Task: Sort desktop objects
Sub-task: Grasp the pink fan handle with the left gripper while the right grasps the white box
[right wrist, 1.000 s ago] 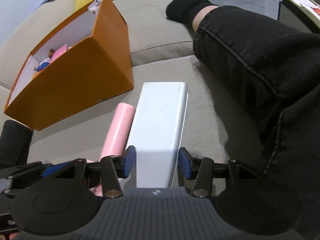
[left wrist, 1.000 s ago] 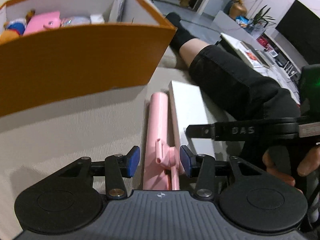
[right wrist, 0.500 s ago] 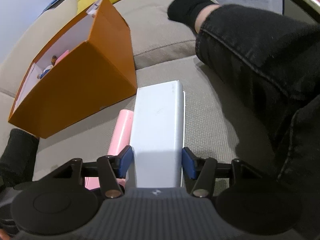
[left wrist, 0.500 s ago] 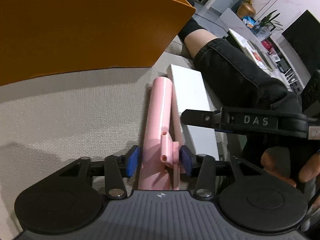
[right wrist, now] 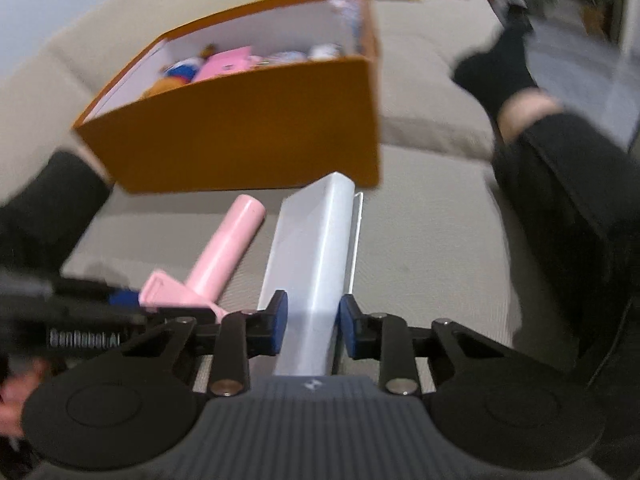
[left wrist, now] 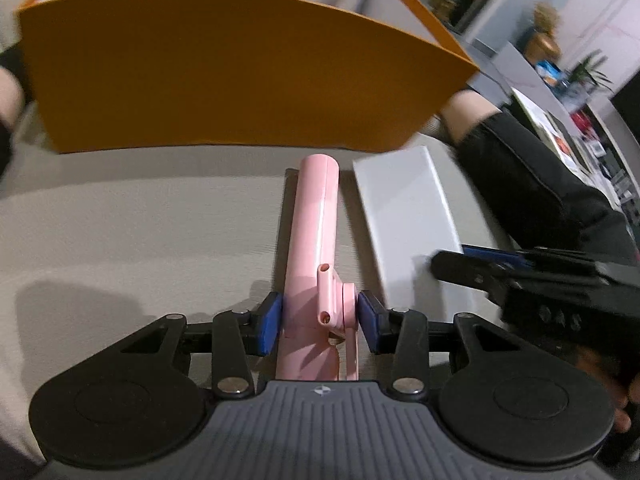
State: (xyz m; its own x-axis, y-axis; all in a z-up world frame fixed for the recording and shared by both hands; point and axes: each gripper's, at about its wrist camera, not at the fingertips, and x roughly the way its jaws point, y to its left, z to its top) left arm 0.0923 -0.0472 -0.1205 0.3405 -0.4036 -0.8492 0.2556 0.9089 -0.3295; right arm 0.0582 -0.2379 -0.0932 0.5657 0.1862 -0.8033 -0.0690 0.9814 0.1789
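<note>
A beige sofa carries an orange box with toys inside, set just behind the two loose things. A person's dark-trousered leg lies to the right. The white box sits tilted on edge between the blue pads of the right gripper, whose jaws are closing on it. Beside it, apart, the pink tool lies lengthwise, its lower end pinched in the half-open left gripper
</note>
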